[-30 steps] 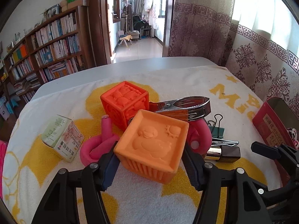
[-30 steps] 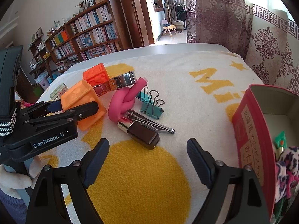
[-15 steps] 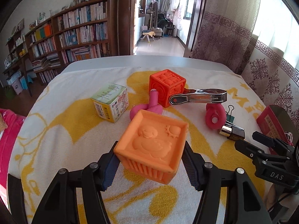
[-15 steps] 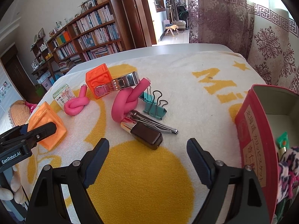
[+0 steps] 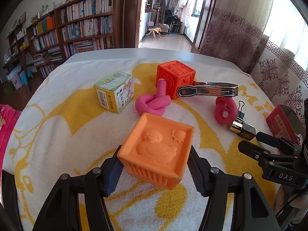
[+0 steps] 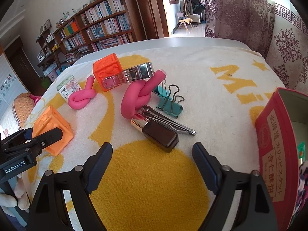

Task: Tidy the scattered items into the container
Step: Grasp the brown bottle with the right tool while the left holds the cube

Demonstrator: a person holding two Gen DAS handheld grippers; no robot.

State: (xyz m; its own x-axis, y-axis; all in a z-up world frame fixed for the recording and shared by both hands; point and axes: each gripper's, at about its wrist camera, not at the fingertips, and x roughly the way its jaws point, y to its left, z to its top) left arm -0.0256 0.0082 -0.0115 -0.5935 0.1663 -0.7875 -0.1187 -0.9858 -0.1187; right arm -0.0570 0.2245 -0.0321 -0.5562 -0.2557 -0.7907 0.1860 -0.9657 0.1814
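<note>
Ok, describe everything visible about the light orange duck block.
The light orange duck block looks like soft rubber or foam, a cube with a raised rim framing an embossed duck and sun on its top face and ribbing on the near side. The left gripper clamps its two sides. In the right wrist view it sits tilted, at or just above the yellow-and-white towel; contact is unclear.

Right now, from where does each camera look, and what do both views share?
Left wrist: sits behind the left gripper, facing along the towel at the clamped orange duck block; its fingers show.
Right wrist: behind the open right gripper, facing the lipstick and red tin.
Shared: block, lipstick, metal clip.
</note>
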